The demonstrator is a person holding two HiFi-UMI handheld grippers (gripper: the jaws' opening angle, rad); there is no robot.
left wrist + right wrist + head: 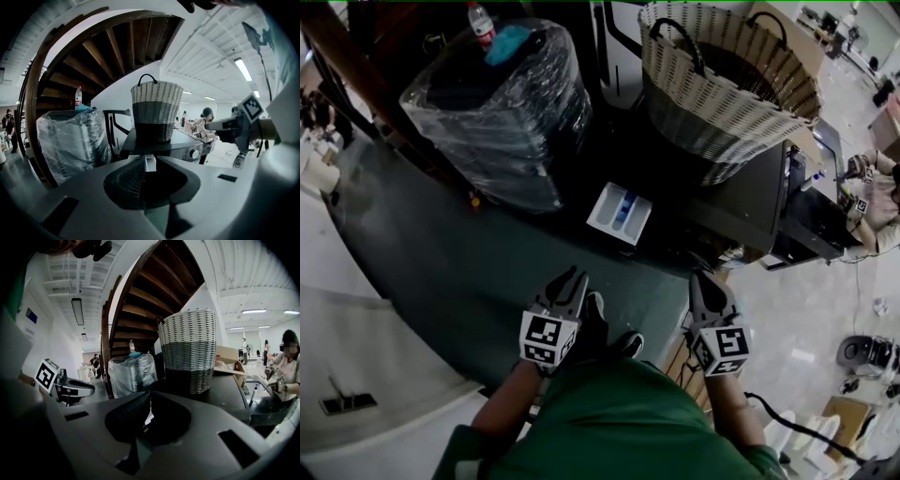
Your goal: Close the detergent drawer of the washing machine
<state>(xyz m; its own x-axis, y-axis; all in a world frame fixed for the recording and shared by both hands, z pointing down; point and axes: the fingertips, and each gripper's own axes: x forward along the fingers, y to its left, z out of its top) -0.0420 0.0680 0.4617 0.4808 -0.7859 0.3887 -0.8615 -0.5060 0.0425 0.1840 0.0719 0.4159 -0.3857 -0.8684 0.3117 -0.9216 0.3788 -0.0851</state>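
The white detergent drawer (620,214) stands pulled out from the front of the dark washing machine (741,202); blue shows in one of its compartments. My left gripper (567,284) hovers short of the drawer and a little to its left, its jaws slightly apart with nothing between them. In the left gripper view the drawer (150,165) shows through the narrow gap at my left gripper's (149,160) tips. My right gripper (710,289) hangs to the drawer's right, level with the left one, fingers together and empty. In the right gripper view its tips (150,397) meet below the machine's top (229,390).
A woven basket (722,84) sits on the washer's top. A plastic-wrapped dark bundle (502,103) with a bottle (480,23) on it stands left of the machine, under a wooden stair (154,291). A seated person (877,202) is at the far right. My own shoe (602,328) shows below.
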